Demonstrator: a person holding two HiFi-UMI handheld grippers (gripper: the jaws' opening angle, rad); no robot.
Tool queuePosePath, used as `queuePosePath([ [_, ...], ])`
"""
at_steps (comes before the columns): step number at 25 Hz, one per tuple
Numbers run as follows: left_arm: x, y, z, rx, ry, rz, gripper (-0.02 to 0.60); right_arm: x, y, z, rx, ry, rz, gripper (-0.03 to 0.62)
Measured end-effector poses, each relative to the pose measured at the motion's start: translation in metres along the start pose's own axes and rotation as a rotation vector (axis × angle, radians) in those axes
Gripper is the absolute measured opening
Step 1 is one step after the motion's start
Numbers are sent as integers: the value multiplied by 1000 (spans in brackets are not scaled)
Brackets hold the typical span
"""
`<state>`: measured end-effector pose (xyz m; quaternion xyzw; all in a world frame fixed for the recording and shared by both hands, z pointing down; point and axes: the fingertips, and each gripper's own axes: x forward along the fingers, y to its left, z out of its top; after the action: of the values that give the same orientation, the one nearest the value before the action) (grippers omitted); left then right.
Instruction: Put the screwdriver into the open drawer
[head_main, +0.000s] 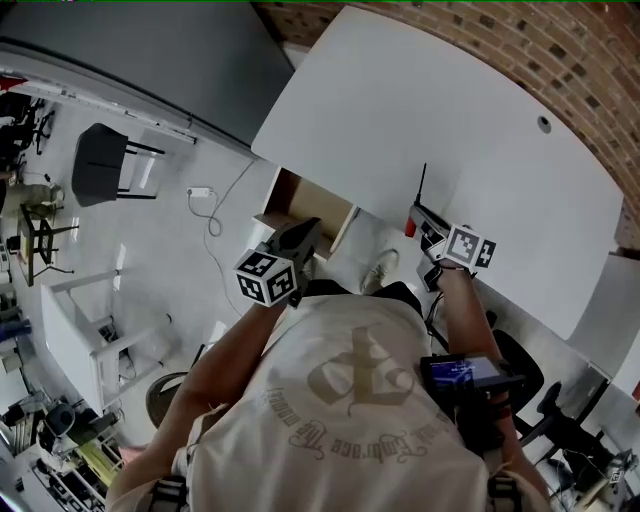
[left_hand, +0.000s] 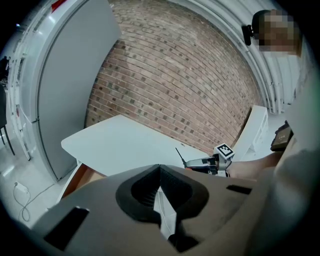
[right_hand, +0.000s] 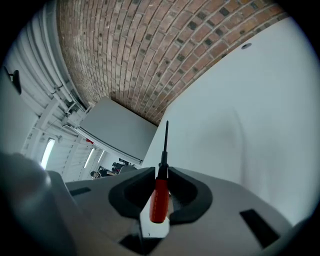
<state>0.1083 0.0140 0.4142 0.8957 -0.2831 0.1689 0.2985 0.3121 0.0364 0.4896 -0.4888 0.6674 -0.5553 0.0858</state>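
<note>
The screwdriver (right_hand: 159, 193) has a red handle and a thin black shaft that points up past the jaws. My right gripper (right_hand: 161, 172) is shut on its handle. In the head view that right gripper (head_main: 420, 218) hovers at the near edge of the white table (head_main: 450, 130), with the screwdriver (head_main: 421, 190) pointing away over the tabletop. The open drawer (head_main: 300, 205), brown inside, sticks out from under the table's left part. My left gripper (head_main: 298, 240) hangs just in front of it, jaws shut and empty. In the left gripper view the drawer (left_hand: 82, 177) shows low left and the right gripper (left_hand: 205, 162) to the right.
A brick wall (left_hand: 190, 85) runs behind the table. A black chair (head_main: 100, 165), a white cable (head_main: 212, 205) and a white shelf unit (head_main: 90, 320) stand on the floor to the left. A dark office chair (head_main: 525, 375) is at the right. A grey panel (left_hand: 70, 85) stands left of the table.
</note>
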Motion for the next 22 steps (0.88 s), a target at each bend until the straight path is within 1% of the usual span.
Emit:
queuePosePath([
  [3,-6,14,6,10,-1,-33,18,8,13,-1,1,-35,-7,92],
  [11,-35,61,23,39,15,-118,18,35,49,-23,14,-127,-70,92],
  [15,-54,86,26,60,18,-145,19,51,66,-45,29,-150,-97,92],
  [18,-67,106,25,78,27,-149,18,63,77,-61,40,-163,-117,92],
  [22,-88,130,22,82,26,-165,18,79,91,-84,46,-176,-140,92],
])
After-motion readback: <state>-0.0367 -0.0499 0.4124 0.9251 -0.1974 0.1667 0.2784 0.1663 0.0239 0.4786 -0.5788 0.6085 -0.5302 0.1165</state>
